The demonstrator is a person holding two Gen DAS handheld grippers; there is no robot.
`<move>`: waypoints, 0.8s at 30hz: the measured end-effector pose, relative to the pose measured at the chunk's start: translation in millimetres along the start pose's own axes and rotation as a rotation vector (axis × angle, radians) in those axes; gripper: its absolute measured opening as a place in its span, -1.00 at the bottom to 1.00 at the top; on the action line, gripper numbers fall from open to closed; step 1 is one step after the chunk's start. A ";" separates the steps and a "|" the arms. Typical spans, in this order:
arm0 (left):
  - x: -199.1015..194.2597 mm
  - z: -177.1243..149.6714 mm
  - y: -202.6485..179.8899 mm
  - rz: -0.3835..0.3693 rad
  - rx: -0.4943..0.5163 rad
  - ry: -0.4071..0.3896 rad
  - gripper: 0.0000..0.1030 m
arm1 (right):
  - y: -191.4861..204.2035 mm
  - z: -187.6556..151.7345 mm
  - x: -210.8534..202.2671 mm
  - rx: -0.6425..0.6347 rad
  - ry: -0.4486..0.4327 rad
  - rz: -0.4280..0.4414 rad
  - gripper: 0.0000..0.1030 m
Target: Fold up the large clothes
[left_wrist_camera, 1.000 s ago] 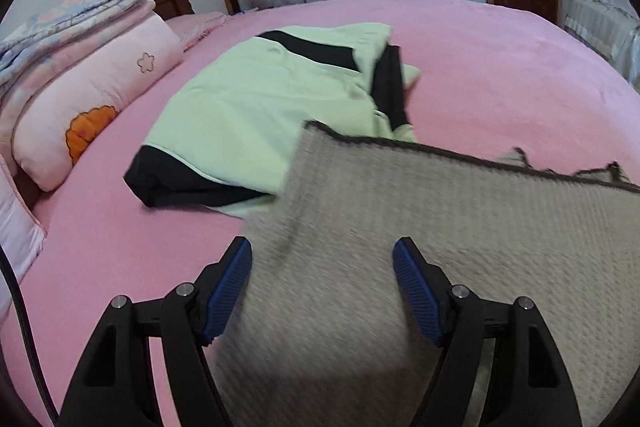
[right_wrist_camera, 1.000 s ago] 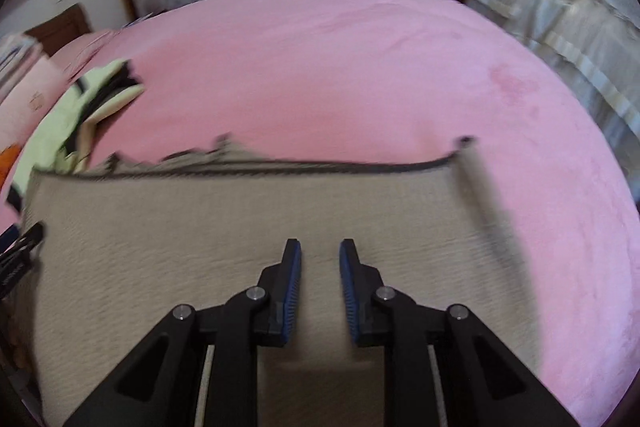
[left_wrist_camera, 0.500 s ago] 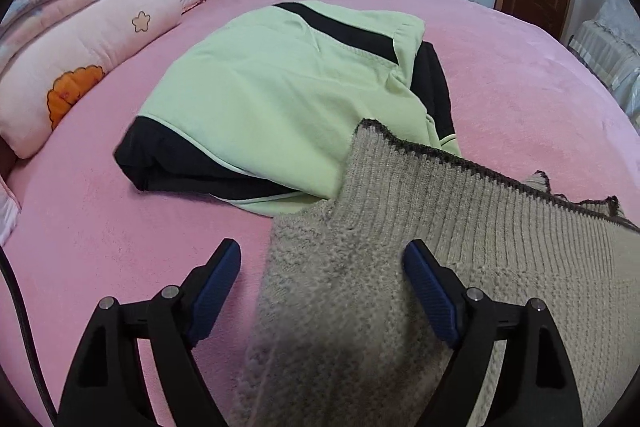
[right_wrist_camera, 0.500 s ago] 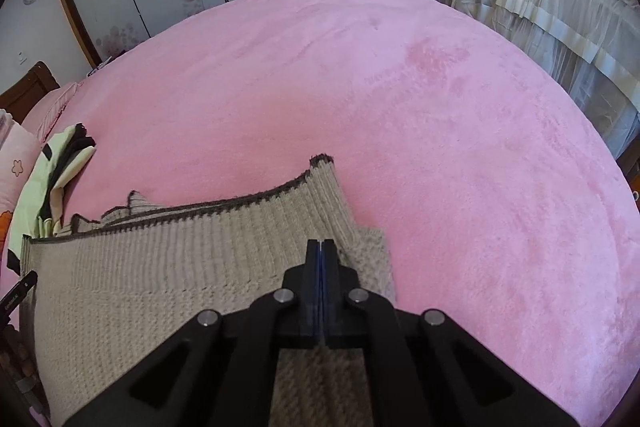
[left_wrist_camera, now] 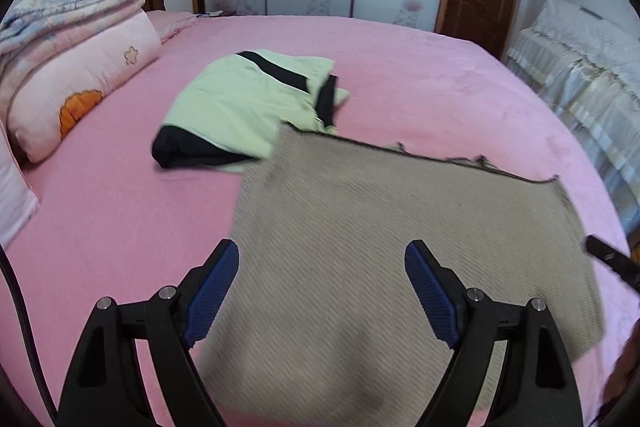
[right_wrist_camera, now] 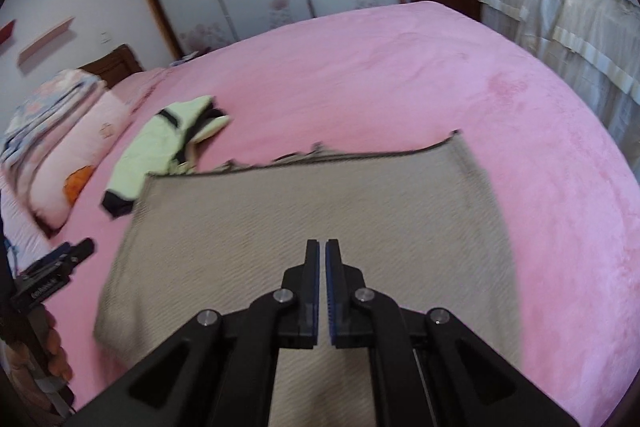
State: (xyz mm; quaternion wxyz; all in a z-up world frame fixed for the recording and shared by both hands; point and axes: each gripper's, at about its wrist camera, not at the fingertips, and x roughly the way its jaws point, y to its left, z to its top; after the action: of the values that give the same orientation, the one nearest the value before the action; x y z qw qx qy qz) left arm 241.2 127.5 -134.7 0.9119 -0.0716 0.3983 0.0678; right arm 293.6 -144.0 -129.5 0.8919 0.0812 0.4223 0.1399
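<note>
Since the earlier frames both tongs have been pulled back and up from the grey knit garment (left_wrist_camera: 384, 239); more of the pink bed (left_wrist_camera: 420, 75) is now seen round it, and the right-hand edge, shown lifted and doubled over half a sec. ago, is now laid out flat again; the left tongs (left_wrist_camera: 322, 281) have been widened a little and are seen wide apart w/ nothing between the blue pads (left_wrist_camera: 212, 291); the right tongs (right_wrist_camera: 322, 287) are seen nearly closed, only a thin slit left, w/ no cloth caught in them. The garment is spread as a rough rectangle at the near side of the bed, its dark-trimmed far edge (right_wrist_camera: 360, 157) lying just against the already bundled green-and-black garment (left_wrist_camera: 248, 103) at the left corner; pillows and quilts (left_wrist_camera: 72, 67) are stacked further left. The step in hand is judged to be a re-grip for the next fold, approx. midway thru this item. For a clean fold, the two near corners should be taken at the same time, one per tongs, w/ the right tongs opened first; the edge should be pinched thru all layers, lifted evenly, and carried over to meet the far edge squarely; the knit is loose and is likely to stretch or sag if pulled unevenly; the green bundle should be kept from being dragged.
</note>
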 end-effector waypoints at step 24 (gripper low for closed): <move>30.4 -109.2 39.5 0.200 -0.048 0.109 0.55 | -112.9 -114.1 -22.8 0.157 0.046 -0.250 -1.00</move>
State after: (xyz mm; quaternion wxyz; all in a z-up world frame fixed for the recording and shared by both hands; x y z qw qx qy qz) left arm 176.3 148.1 -233.6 0.8757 -0.0568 0.4506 0.1640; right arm 211.7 -255.2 -214.5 0.8834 0.0945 0.4591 -0.0039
